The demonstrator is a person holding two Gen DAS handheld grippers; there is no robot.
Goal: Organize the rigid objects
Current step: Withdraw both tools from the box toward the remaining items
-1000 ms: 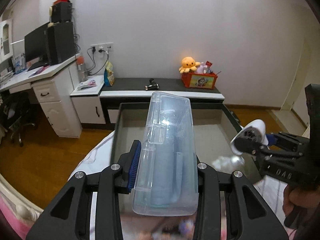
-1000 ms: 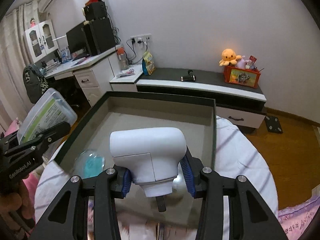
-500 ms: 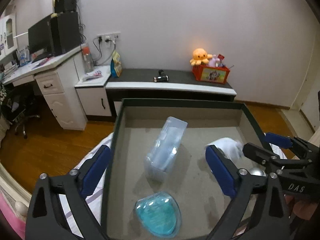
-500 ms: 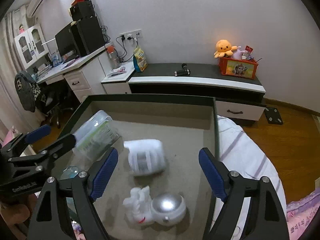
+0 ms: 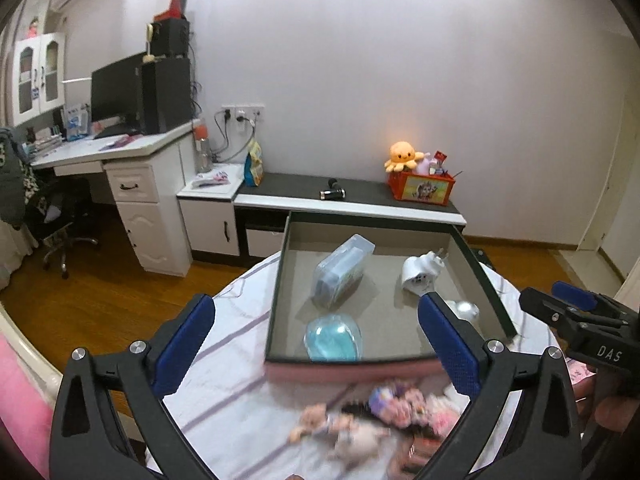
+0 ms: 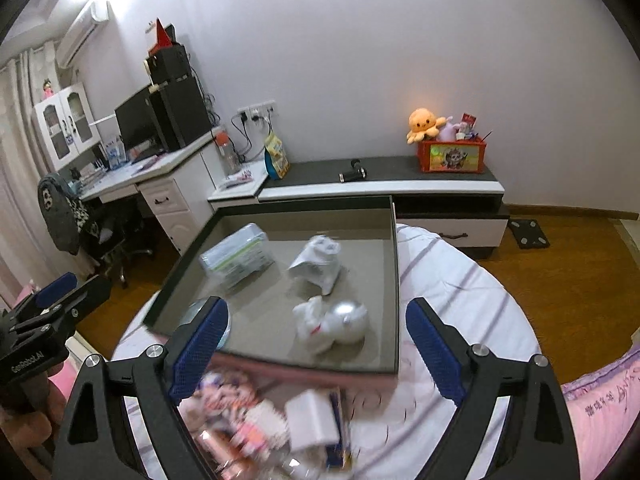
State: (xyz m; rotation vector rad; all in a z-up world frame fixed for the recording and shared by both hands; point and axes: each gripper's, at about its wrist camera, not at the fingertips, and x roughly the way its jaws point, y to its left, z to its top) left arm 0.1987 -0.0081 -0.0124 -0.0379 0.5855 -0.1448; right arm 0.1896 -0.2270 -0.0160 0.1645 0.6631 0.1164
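While toys (image 5: 360, 420) blur nearby, tray (image 5: 276, 300), striped cloth (image 5: 240, 380).

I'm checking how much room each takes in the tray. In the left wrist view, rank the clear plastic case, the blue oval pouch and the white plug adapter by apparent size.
1. clear plastic case
2. blue oval pouch, though it lies nearer the camera, so this is unsure
3. white plug adapter

White letters "DAS" stand on the black body of the right gripper (image 5: 576, 312) at the right edge of the left wrist view. At the lower left of the right wrist view, the left gripper (image 6: 60, 300) bears "GenRobot.AI".
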